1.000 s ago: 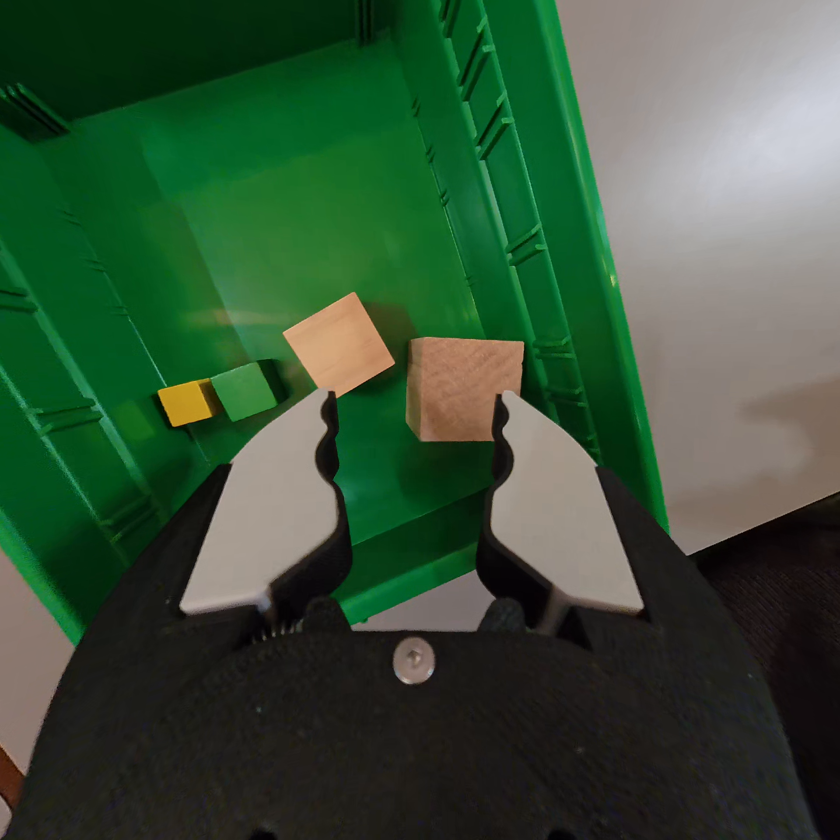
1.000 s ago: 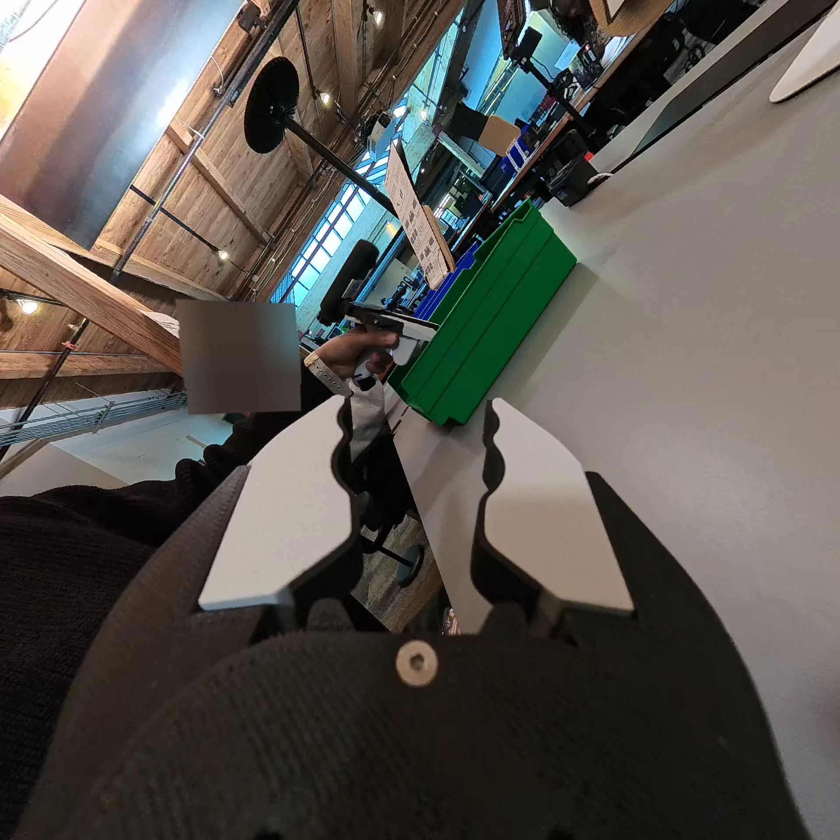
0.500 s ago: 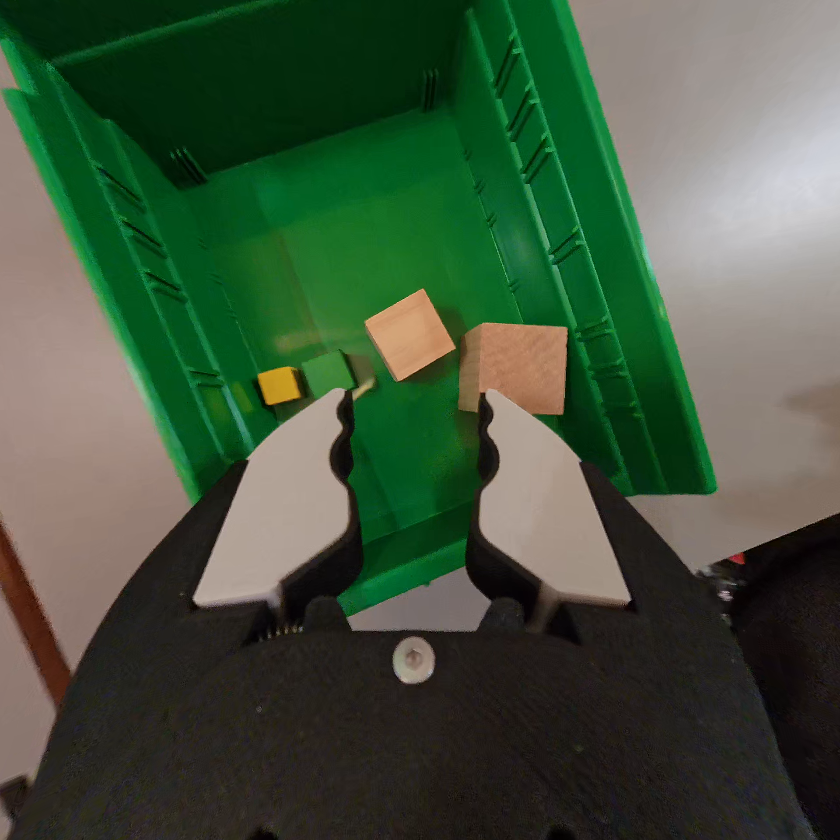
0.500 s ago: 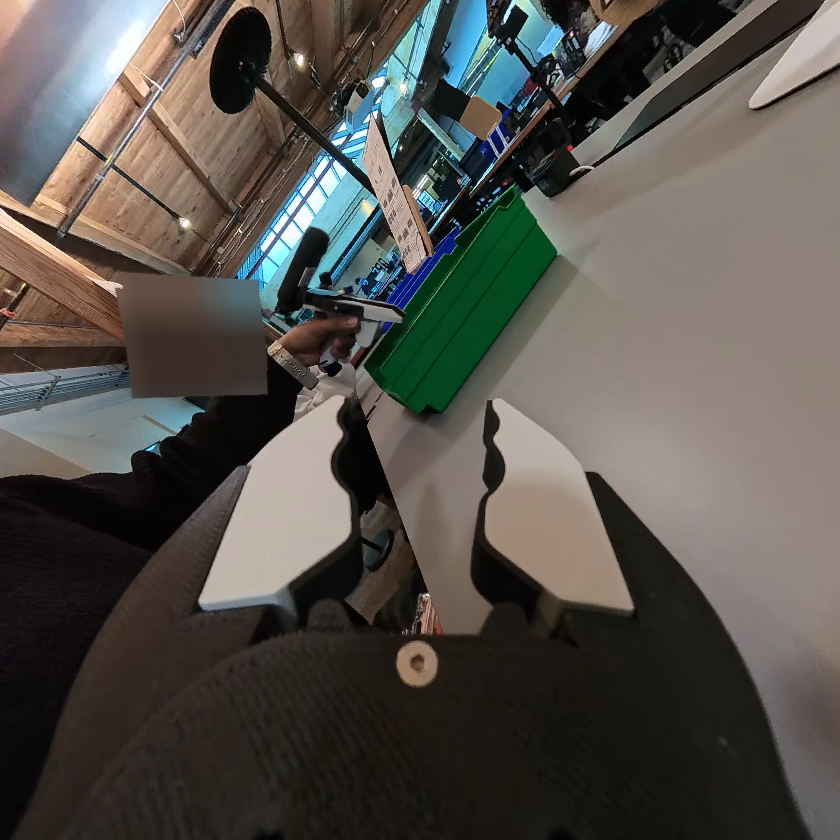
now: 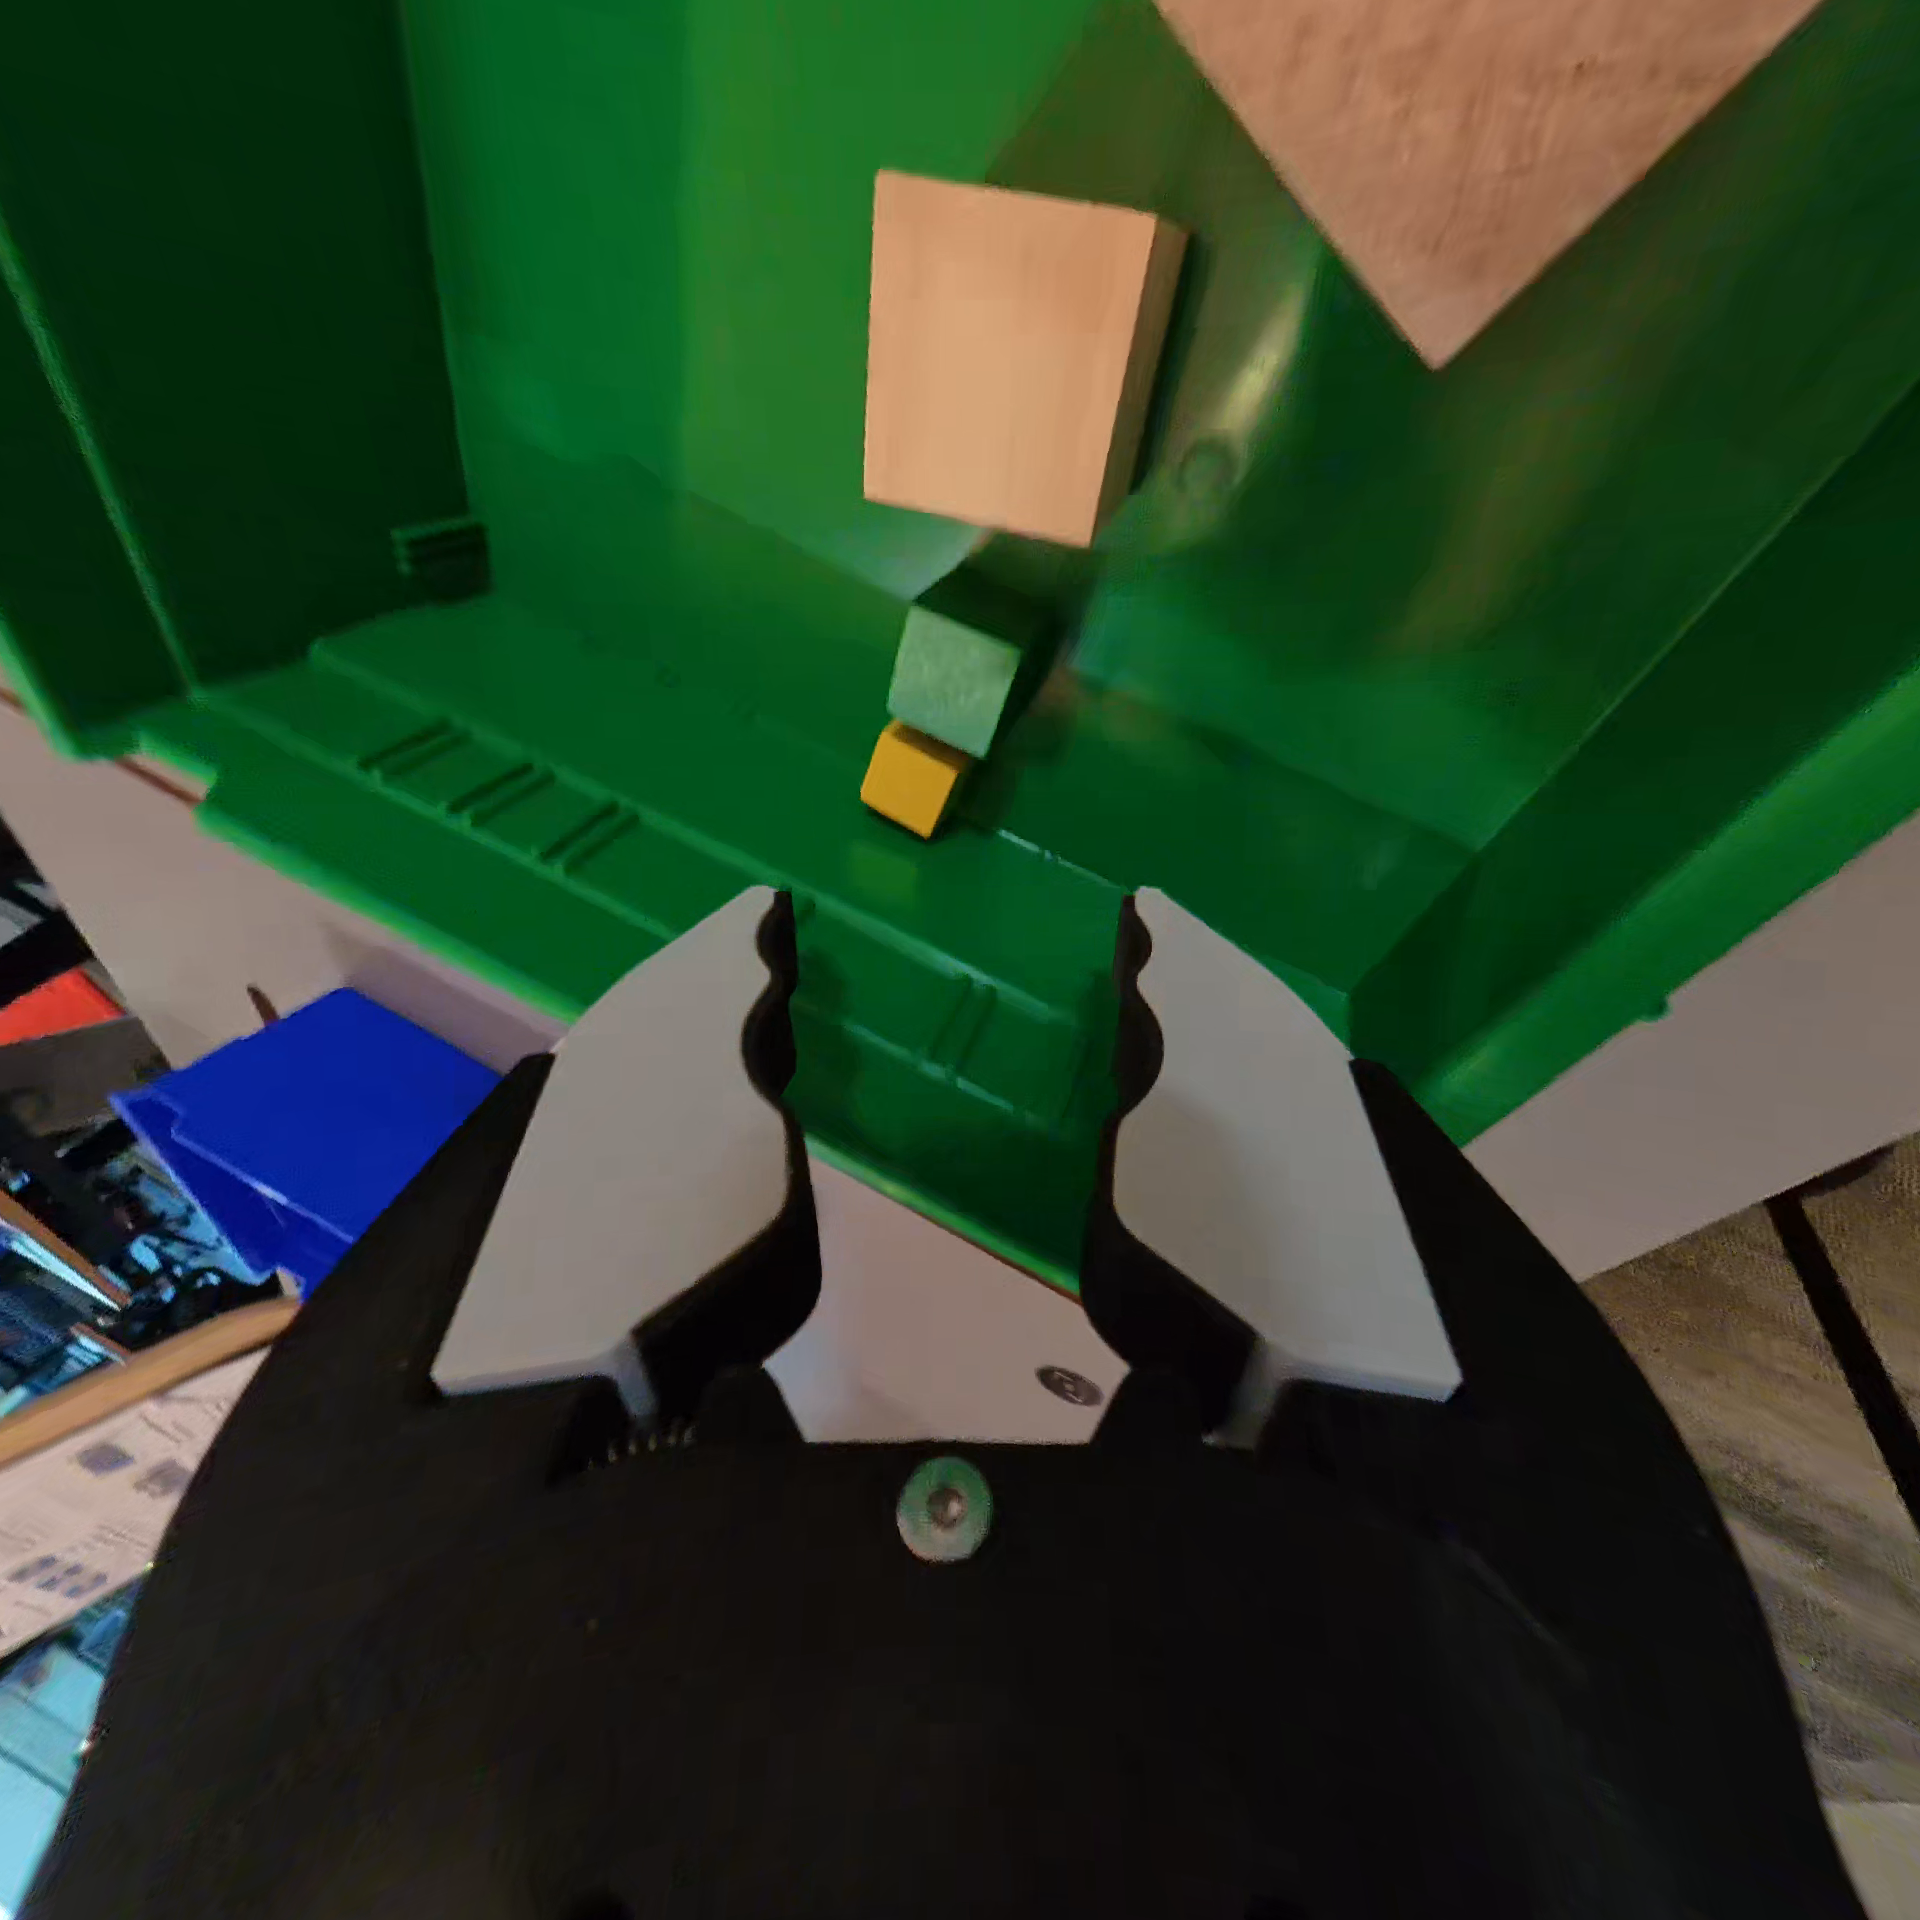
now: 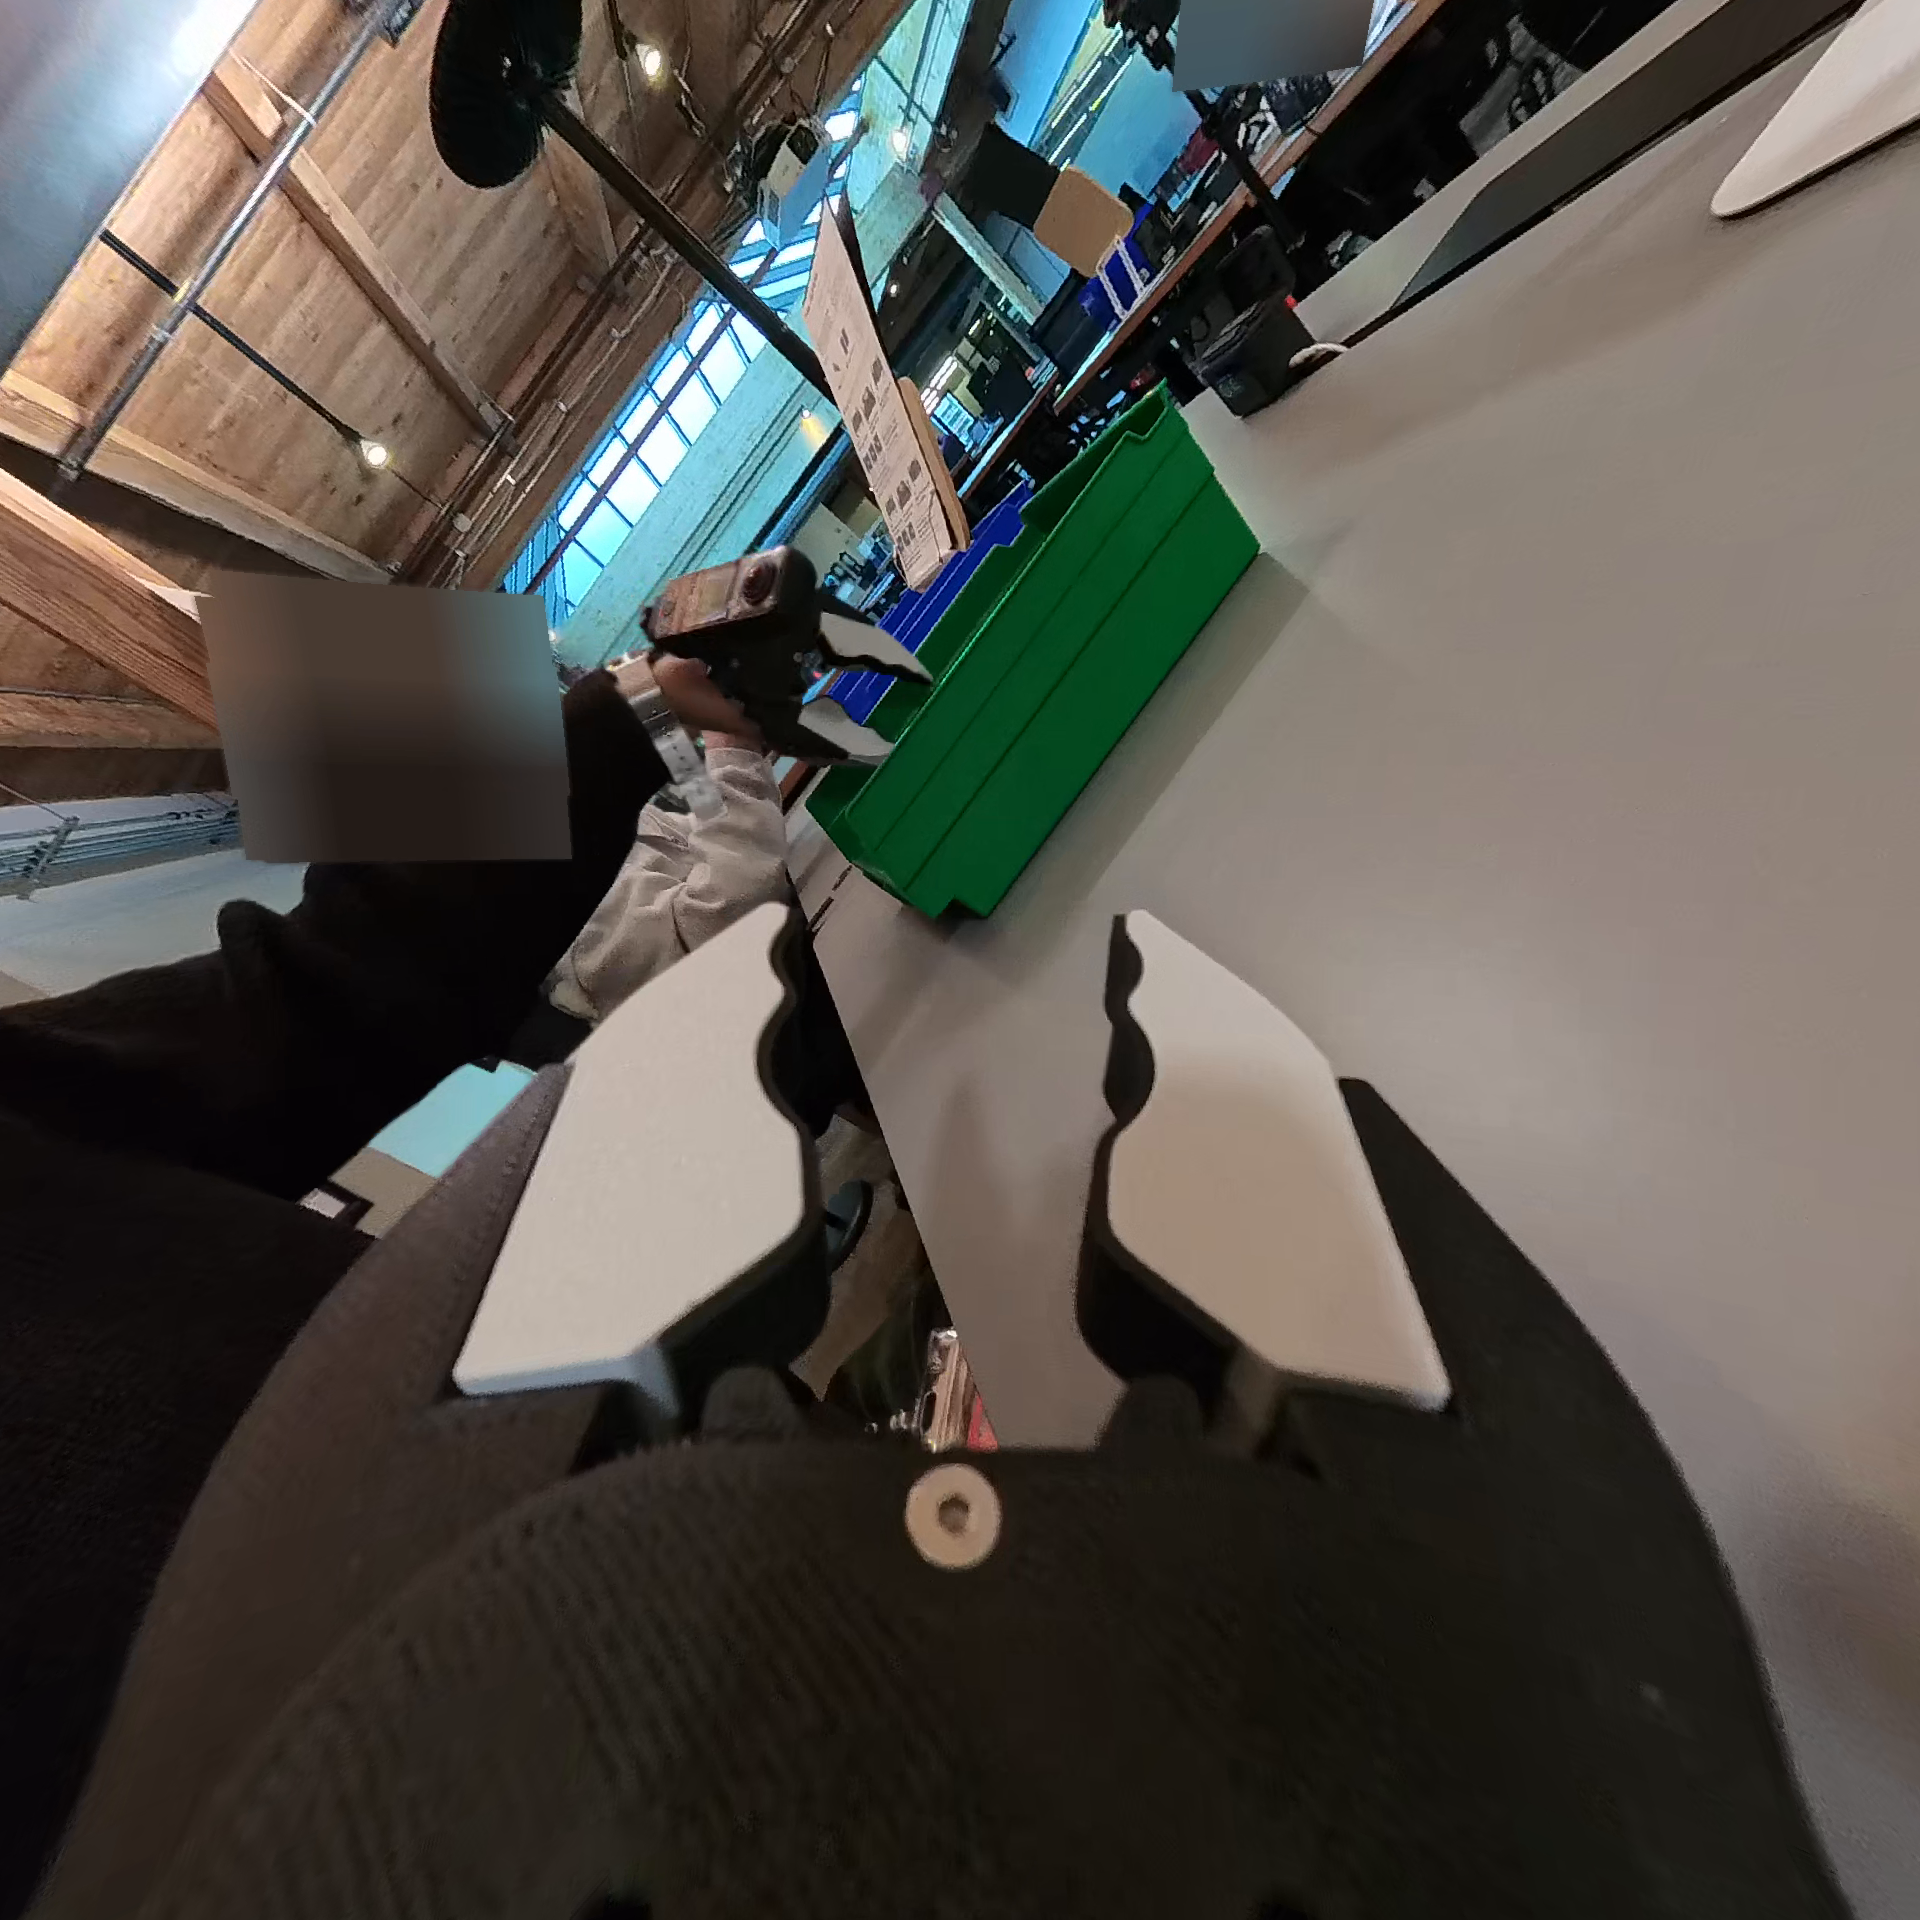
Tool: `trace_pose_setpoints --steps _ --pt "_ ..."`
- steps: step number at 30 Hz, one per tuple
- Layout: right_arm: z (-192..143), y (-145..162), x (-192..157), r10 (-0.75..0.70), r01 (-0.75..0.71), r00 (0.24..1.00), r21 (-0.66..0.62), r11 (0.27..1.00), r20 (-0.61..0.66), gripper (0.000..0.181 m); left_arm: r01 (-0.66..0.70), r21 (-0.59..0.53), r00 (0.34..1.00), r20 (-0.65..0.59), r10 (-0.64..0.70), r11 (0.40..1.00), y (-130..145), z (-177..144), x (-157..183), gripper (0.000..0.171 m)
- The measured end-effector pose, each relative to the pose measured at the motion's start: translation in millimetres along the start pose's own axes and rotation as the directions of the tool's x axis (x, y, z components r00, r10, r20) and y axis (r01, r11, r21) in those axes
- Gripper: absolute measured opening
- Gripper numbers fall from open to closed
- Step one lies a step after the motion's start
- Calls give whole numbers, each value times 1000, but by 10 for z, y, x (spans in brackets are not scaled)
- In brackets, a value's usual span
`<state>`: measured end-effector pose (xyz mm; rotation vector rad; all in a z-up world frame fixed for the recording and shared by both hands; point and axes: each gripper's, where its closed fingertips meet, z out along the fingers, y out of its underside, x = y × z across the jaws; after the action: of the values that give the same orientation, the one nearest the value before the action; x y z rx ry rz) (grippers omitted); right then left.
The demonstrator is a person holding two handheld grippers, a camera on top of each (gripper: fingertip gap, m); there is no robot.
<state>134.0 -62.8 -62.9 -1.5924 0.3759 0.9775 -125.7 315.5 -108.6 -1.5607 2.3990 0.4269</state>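
Note:
My left gripper [image 5: 954, 904] is open and empty, over the near wall of a green bin [image 5: 582, 488]. Inside the bin lie a small yellow cube [image 5: 912, 779], a small green cube [image 5: 951, 681] touching it, a plain wooden block [image 5: 1003, 353] beyond them, and a larger wooden block [image 5: 1475, 145] at the top right. My right gripper [image 6: 951, 930] is open and empty, tilted sideways near the grey table's edge, well away from the bin [image 6: 1049, 665]. The left gripper [image 6: 842, 691] also shows in the right wrist view, held by a hand at the bin's end.
A blue bin [image 5: 301, 1112] sits left of the green one; it also shows behind it in the right wrist view [image 6: 935, 603]. The grey table [image 6: 1558, 779] stretches right. A black container [image 6: 1252, 348] and a white flat object [image 6: 1829, 114] stand far off. Carpet floor [image 5: 1766, 1455] lies below.
My left gripper has swung round to the bin's side and come lower and closer; the cubes now line up ahead of it. The right gripper has barely moved.

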Motion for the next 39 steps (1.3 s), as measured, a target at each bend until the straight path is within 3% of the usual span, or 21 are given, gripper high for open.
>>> trace_pose_setpoints --steps 5,6,11,22,29,39 --pt "-37 -27 27 11 -11 1000 16 1000 -6 56 -87 -82 995 -52 83 993 -15 308 -37 56" --pt "-48 -32 37 16 -16 1000 21 1000 -8 56 -104 -72 994 -45 101 992 -46 332 -58 49" --pt "-95 -51 85 35 -35 999 39 999 -18 56 -126 -101 990 -71 119 987 -64 461 -57 48" --pt "-95 -55 84 66 -66 998 43 997 4 56 -202 -172 979 -57 195 964 -34 593 -34 44" --pt "-115 -81 47 58 -58 998 51 997 13 56 -235 -230 972 -27 235 945 3 617 -62 32" --pt "-100 -65 38 54 -54 998 42 998 15 57 -246 -213 969 -22 247 946 13 569 -38 24"
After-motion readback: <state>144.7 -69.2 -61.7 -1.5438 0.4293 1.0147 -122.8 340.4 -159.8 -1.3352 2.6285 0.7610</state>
